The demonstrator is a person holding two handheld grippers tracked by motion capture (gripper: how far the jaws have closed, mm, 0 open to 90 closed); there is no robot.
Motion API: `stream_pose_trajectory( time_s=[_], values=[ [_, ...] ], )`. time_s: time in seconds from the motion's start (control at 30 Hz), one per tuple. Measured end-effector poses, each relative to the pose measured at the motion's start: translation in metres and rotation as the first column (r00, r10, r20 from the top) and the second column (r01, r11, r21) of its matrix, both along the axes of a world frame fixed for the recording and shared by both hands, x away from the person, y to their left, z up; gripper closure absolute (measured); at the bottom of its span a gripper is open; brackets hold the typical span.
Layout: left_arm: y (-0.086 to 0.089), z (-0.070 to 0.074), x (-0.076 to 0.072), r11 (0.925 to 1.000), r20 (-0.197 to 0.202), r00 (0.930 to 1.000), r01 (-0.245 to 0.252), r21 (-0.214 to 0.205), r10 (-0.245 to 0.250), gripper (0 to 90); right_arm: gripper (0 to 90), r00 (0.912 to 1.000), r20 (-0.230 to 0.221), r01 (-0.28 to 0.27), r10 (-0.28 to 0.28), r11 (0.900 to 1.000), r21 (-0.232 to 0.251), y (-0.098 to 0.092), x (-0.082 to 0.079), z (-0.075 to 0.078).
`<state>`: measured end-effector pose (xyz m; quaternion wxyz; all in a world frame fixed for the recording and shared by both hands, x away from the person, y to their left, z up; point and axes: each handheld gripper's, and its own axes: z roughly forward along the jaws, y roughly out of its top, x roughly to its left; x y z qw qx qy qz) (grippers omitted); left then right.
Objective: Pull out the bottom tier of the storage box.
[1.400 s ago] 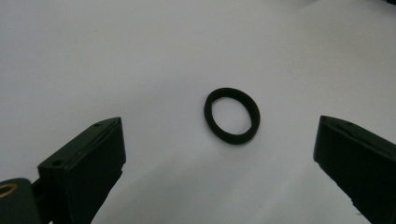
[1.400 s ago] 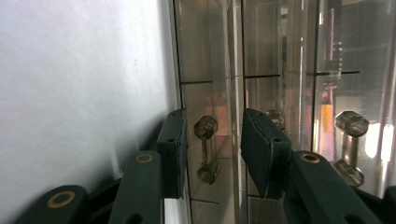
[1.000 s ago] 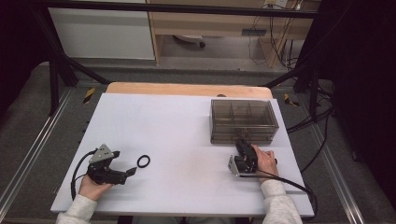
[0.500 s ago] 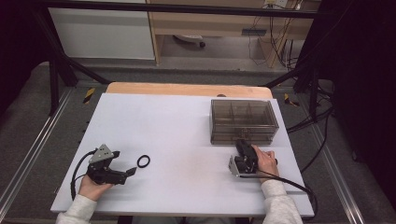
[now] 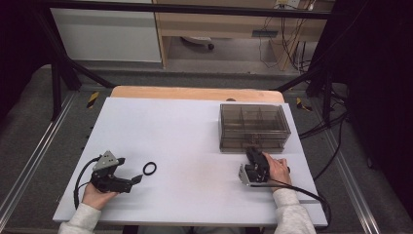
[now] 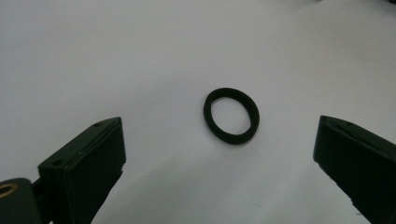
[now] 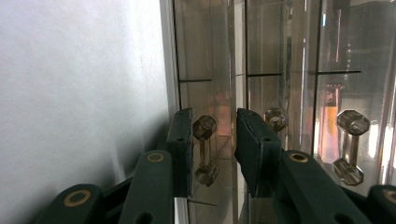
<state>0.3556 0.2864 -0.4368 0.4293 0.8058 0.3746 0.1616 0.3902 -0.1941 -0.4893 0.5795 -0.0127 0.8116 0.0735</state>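
A small black ring (image 5: 150, 168) lies flat on the white table (image 5: 195, 126) at the front left. My left gripper (image 5: 129, 169) rests just left of it, jaws wide open. In the left gripper view the ring (image 6: 233, 138) lies a little ahead, between the two spread jaws of that gripper (image 6: 218, 125), touching neither. At the right stands a smoky clear drawer box (image 5: 253, 126). My right gripper (image 5: 253, 152) points at its front. Its jaws (image 7: 214, 116) stand narrow on either side of a clear drawer handle (image 7: 204, 144), with a gap showing on one side.
The drawer box (image 7: 280, 70) has further clear handles (image 7: 350, 147) beside the one between my jaws. A wooden strip (image 5: 195, 92) edges the table's far side. Cables (image 5: 311, 195) trail from the right gripper over the front right corner.
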Motion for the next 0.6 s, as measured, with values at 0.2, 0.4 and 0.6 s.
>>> stream_pose_trajectory(
  time_s=[0.2, 0.4, 0.6],
  values=[
    [0.0000, 0.0000, -0.0001, 1.0000, -0.001, 1.0000, 0.001, -0.001, -0.001, 2.3, 68.1, 1.0000, -0.003, -0.001, 0.001, 1.0000, 0.000, 0.0000, -0.0020, 0.0003],
    [-0.0004, 0.0000, -0.0002, 1.0000, -0.002, 1.0000, 0.001, -0.001, -0.001, 2.3, 68.0, 1.0000, -0.005, -0.003, 0.003, 1.0000, 0.000, -0.0001, -0.0040, 0.0008],
    [-0.0005, 0.0000, -0.0003, 1.0000, -0.002, 1.0000, 0.002, -0.002, -0.002, 2.3, 68.1, 0.9999, -0.010, -0.005, 0.005, 1.0000, 0.001, -0.0004, -0.0065, 0.0012]
  ],
)
